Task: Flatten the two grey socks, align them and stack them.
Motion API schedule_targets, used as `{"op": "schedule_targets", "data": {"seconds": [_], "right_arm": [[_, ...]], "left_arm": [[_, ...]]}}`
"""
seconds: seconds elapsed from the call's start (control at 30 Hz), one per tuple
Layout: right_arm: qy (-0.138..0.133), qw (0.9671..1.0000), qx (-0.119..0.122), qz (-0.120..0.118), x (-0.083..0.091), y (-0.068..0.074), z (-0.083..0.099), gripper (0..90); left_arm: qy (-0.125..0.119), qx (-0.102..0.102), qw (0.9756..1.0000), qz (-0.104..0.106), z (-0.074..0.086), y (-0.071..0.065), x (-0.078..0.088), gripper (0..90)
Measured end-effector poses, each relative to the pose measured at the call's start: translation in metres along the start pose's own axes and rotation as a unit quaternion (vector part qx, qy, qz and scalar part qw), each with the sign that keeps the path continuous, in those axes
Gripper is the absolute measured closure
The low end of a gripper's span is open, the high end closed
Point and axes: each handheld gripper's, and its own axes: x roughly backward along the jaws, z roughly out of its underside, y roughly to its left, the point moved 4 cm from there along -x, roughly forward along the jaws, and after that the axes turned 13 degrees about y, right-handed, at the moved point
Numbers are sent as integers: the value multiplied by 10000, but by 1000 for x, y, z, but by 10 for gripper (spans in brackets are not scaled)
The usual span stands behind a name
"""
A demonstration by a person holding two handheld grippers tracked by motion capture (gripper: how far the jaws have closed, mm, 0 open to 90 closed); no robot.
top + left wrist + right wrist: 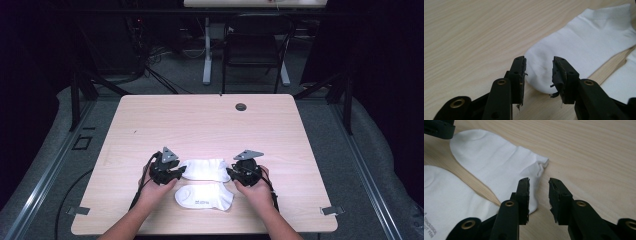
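Far sock (pixel 206 169) lies flat on the bench (pixel 210 125); left gripper (pixel 176 172) and right gripper (pixel 234 174) spread at its 2 ends. Release step; next likely the near sock (pixel 205 196).

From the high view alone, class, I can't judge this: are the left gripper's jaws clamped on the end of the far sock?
Observer: No. In the left gripper view the left gripper is open. The rounded toe of the far sock shows in the gap, and the pads are not pressing on it.
Operator: And the right gripper?
Observer: The right gripper is open too. The far sock's cuff lies beside one jaw, and the gap is mostly over bare table.
Operator: Anything on the near sock?
Observer: The near sock has small grey printed lettering at its edge.
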Motion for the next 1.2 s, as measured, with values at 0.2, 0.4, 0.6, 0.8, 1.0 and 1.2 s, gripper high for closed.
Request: {"op": "schedule_targets", "data": {"seconds": [0.2, 0.4, 0.6, 0.8, 1.0, 1.2], "right_arm": [[-89, 10000, 4, 25, 2, 2, -11, 680], [-79, 9999, -129, -82, -4, 1, -19, 634], [13, 9991, -293, -309, -15, -3, -19, 611], [188, 9992, -227, -257, -25, -1, -18, 657], [236, 9995, -145, -132, -29, 2, -11, 723], [272, 9995, -102, -84, -31, 2, -7, 815]], "left_arm": [[-56, 53, 10000, -58, -7, 9, 3, 596], [22, 136, 9999, 25, -8, 14, -6, 597], [138, 109, 9998, 87, -7, 14, -18, 613], [335, 53, 9994, 107, -5, 14, -28, 628], [419, -41, 9991, 63, -4, 12, -32, 668], [343, -28, 9993, 121, -2, 9, -32, 766]]}}
